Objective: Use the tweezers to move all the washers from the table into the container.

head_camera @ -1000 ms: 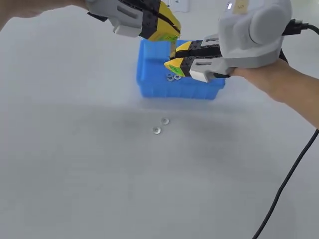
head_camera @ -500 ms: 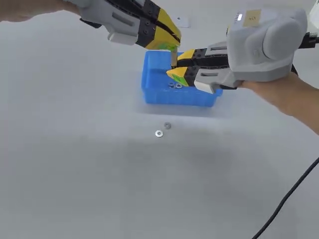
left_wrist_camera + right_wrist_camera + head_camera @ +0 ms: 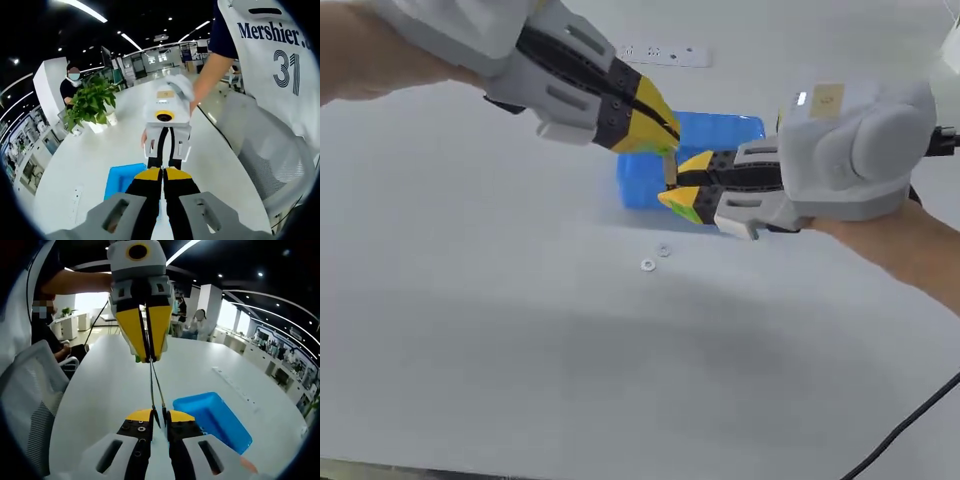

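Note:
Two small metal washers (image 3: 664,250) (image 3: 648,264) lie side by side on the white table, just in front of the blue container (image 3: 730,130). The thin tweezers (image 3: 669,170) run between the two grippers over the container's near wall. My left gripper (image 3: 665,140) comes in from the upper left and is shut on the tweezers' upper end. In the right gripper view the tweezers (image 3: 152,375) hang from the left gripper (image 3: 148,357), and their two prongs end between the jaws of my right gripper (image 3: 160,419), which is shut on them. The inside of the container is hidden.
A wall socket strip (image 3: 665,52) lies at the table's far edge. A black cable (image 3: 910,425) trails off at the lower right. The right gripper view shows office chairs (image 3: 30,385) and seated people beyond the long table.
The head camera has shifted. Both grippers, with the tweezers between them, have come from above the container's inside towards its near wall. The two washers on the table lie as before.

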Action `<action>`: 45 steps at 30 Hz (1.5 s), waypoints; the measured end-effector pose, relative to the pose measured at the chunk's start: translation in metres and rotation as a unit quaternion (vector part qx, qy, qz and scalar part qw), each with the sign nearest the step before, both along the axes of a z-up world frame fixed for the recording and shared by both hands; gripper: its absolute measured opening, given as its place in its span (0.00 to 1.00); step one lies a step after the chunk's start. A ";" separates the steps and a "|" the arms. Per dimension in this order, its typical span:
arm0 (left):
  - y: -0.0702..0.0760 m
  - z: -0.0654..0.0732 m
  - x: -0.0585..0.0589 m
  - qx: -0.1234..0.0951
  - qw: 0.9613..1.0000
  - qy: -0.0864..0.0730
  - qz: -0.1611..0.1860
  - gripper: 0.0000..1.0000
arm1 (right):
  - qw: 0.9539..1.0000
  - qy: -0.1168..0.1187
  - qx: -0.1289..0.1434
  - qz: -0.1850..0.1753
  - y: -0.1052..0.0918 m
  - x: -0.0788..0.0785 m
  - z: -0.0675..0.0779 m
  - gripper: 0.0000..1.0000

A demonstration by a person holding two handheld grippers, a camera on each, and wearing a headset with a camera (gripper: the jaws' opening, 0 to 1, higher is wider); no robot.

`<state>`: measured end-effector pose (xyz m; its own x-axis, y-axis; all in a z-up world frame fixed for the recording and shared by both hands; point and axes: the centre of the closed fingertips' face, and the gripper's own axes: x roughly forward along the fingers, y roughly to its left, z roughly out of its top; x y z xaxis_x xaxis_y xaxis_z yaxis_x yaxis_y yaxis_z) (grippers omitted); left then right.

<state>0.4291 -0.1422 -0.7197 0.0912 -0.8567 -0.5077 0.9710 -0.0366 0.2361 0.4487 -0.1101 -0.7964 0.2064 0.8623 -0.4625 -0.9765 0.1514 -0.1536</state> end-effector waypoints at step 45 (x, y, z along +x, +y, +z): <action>-0.002 -0.061 0.002 -0.003 0.998 0.053 0.026 0.05 | 0.998 0.066 -0.018 -0.004 -0.002 -0.009 -0.064 0.12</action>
<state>0.4310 -0.1446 -0.7808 0.0822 -0.8549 -0.5122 0.9911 0.0159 0.1325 0.4400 -0.1124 -0.8602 0.1477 0.8430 -0.5173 -0.9875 0.1550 -0.0294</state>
